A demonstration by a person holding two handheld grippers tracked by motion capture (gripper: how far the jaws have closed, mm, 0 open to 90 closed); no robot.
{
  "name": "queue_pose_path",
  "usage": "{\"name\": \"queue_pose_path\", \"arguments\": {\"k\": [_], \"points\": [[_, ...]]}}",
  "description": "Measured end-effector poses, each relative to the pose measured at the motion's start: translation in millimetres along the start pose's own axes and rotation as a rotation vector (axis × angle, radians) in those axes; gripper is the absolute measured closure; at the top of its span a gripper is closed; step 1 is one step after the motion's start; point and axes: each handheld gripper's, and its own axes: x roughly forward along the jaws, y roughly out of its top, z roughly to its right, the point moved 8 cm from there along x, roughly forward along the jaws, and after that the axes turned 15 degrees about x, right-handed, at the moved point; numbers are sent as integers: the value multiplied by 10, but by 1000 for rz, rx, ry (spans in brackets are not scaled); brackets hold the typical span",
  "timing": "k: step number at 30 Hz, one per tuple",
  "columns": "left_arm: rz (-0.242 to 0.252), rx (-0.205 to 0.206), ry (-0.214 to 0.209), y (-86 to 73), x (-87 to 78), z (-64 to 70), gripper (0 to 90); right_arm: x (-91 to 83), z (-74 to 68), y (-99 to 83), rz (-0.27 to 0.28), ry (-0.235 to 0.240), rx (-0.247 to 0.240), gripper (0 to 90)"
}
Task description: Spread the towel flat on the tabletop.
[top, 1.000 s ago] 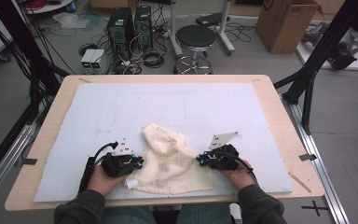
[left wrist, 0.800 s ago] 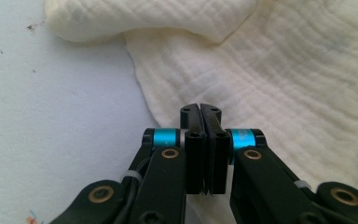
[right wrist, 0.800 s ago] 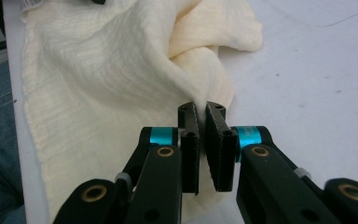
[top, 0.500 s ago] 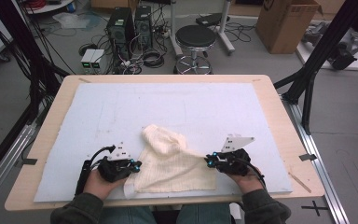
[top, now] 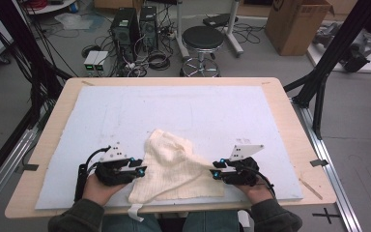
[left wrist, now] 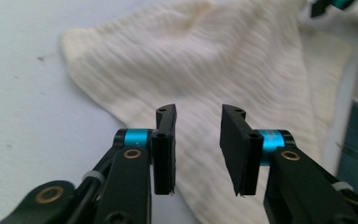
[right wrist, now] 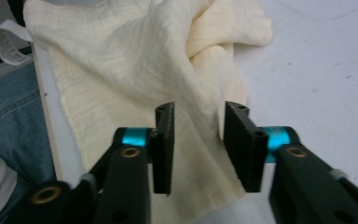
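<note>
A cream ribbed cloth (top: 174, 169) lies rumpled on the white mat near the table's front edge, its white tag (top: 135, 211) hanging over the edge. My left gripper (top: 142, 169) sits at the cloth's left edge. In the left gripper view it (left wrist: 199, 112) stands open, with the cloth (left wrist: 214, 60) under and beyond its jaws. My right gripper (top: 214, 173) is at the cloth's right corner, which points toward it. It (right wrist: 199, 108) is also open, its jaws straddling a raised fold of the cloth (right wrist: 135, 60).
The white mat (top: 198, 111) covers most of the wooden table (top: 299, 145). A stool (top: 203, 41), computer cases (top: 130, 24) and a cardboard box (top: 294, 24) stand on the floor beyond. Black frame posts (top: 319, 87) rise at the table's right.
Both hands have moved outward, the right one more, and the cloth has spread wider with its right corner drawn toward the right gripper.
</note>
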Motion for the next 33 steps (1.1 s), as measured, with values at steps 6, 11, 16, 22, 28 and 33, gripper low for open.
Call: {"name": "queue_pose_path", "arguments": {"k": [6,11,16,22,28,33], "points": [[13,-36,64,199,202,-377,645,-88,32,85,74,8,35,478],[-30,-32,104,344,484,-638,632,-112,75,128,95,4,43,475],[-84,-54,134,332,783,-817,627,-123,151,153,105,-14,48,479],[-153,-63,147,270,988,-920,623,-110,255,171,106,-18,76,486],[-232,-57,164,136,1048,-957,624,-109,291,202,120,-22,84,490],[-229,3,142,168,1081,-871,786,-81,300,220,116,-24,85,493]]}}
